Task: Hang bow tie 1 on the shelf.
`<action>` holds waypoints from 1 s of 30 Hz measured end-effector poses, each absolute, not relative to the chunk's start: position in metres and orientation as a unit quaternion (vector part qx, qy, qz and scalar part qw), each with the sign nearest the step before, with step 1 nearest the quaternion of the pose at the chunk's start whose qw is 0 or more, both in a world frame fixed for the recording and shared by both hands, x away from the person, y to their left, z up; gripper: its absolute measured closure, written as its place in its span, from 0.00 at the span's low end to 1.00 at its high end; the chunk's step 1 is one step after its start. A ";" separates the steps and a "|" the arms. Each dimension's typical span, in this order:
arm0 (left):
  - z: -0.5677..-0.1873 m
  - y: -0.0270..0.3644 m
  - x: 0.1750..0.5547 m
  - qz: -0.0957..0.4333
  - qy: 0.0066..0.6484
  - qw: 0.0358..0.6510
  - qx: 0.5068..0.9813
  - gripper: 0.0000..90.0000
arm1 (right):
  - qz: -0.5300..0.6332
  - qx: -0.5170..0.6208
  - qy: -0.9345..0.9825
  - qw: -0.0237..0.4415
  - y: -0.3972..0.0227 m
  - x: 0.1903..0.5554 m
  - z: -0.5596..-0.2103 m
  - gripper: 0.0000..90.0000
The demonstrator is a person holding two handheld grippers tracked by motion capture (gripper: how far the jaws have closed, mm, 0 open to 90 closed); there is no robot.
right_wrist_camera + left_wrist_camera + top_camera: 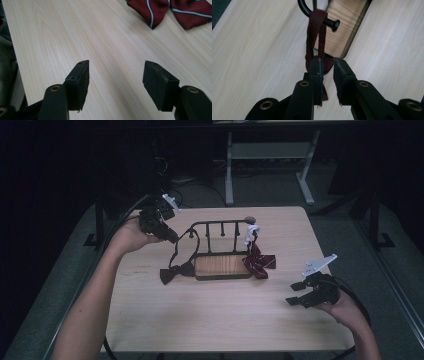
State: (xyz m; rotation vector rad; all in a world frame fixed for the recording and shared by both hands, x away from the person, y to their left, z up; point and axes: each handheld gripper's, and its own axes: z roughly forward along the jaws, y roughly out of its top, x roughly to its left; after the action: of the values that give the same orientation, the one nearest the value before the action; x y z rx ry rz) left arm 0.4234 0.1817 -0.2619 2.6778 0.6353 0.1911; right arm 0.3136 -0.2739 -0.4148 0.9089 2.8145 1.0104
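A small rack (222, 267) with a wooden base and a black metal rail stands mid-table. A dark bow tie (172, 272) lies at its left, its strap (317, 32) looped over the rail's knobbed end (334, 25). At the right end a red striped bow tie (260, 262) hangs from a white band (251, 232). My left gripper (172, 237) is just left of the strap's top. In the left gripper view its jaws (328, 62) stand narrowly open above the strap, nothing between them. My right gripper (295, 293) is wide open over bare table at the right.
The rack's wooden base (342, 30) lies just past the strap. The red striped tie (160, 10) is ahead of my right gripper (116, 72). The table's right edge is close behind the right hand. A desk frame (270, 165) stands beyond the table.
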 end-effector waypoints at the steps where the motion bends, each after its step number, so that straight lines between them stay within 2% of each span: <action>1: -0.262 0.182 0.422 0.069 0.224 0.188 0.954 0.86 | 0.323 0.296 0.899 0.006 -0.274 0.313 -0.415 0.42; 16: -0.270 0.192 0.402 0.061 0.218 0.225 0.948 0.81 | 0.319 0.301 0.899 0.011 -0.276 0.315 -0.416 0.39; 30: -0.281 0.205 0.388 0.063 0.220 0.226 0.947 0.77 | 0.314 0.304 0.899 0.007 -0.276 0.315 -0.418 0.39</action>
State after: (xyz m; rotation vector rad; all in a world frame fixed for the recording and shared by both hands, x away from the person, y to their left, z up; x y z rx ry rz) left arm 0.3882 0.2046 -0.2811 2.6111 0.6073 0.1732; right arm 0.3148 -0.2761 -0.4180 0.9521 2.8123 0.9815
